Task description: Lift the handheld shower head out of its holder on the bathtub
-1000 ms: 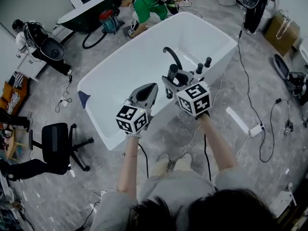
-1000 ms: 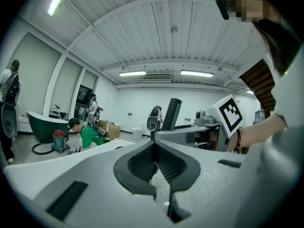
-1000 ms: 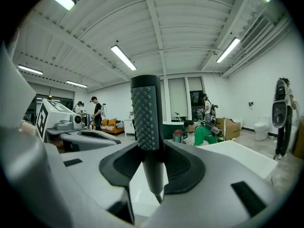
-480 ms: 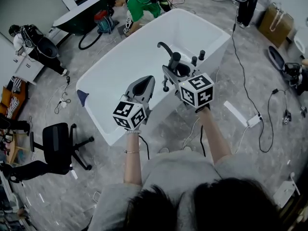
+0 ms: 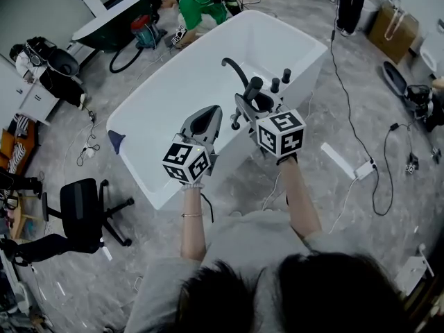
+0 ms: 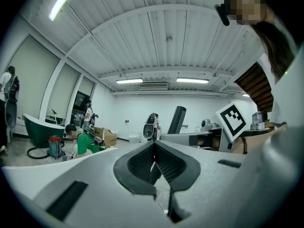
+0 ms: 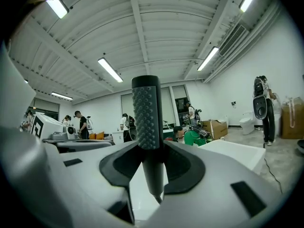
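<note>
Our right gripper (image 7: 151,148) is clamped on the dark dotted shower head (image 7: 146,110), upright above the bathtub (image 5: 166,109) rim near the faucet (image 5: 233,67), seemingly free of its holder. Our left gripper (image 6: 154,151), jaws together, hangs beside it at the tub's near edge. Its cube (image 5: 186,162) shows black square markers.

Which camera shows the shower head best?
The right gripper view: the shower head stands big and upright between the right gripper's jaws. The head view shows it small and dark; the left gripper view shows just a dark stick.
</note>
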`<state>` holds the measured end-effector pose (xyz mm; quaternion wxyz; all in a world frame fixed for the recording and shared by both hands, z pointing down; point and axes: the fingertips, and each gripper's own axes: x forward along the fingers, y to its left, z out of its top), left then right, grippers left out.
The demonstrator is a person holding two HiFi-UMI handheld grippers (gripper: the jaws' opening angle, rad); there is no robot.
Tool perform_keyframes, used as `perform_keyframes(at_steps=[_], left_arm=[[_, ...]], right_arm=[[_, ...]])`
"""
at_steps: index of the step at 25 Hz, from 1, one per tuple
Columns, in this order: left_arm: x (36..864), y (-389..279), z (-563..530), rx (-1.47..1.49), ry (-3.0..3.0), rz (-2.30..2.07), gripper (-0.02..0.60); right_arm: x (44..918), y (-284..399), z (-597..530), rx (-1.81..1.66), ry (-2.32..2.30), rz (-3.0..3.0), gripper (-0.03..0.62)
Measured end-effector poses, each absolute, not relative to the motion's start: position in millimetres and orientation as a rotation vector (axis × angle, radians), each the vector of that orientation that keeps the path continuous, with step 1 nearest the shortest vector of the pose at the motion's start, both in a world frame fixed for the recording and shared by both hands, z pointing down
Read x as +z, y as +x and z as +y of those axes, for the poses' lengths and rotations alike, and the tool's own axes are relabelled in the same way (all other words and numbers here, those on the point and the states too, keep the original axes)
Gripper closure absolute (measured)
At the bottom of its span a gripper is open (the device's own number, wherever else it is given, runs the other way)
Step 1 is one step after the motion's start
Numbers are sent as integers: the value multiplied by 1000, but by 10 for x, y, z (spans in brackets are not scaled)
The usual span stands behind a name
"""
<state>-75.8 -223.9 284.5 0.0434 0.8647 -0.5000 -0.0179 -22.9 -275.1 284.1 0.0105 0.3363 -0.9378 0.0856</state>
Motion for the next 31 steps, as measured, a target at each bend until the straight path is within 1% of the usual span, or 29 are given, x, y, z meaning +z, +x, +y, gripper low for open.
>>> perform_keyframes(at_steps=[31], left_arm=[[2914, -802, -2379, -59, 2621, -1517, 577]], right_arm=[[2803, -281, -2837, 223, 1002, -2965, 461]])
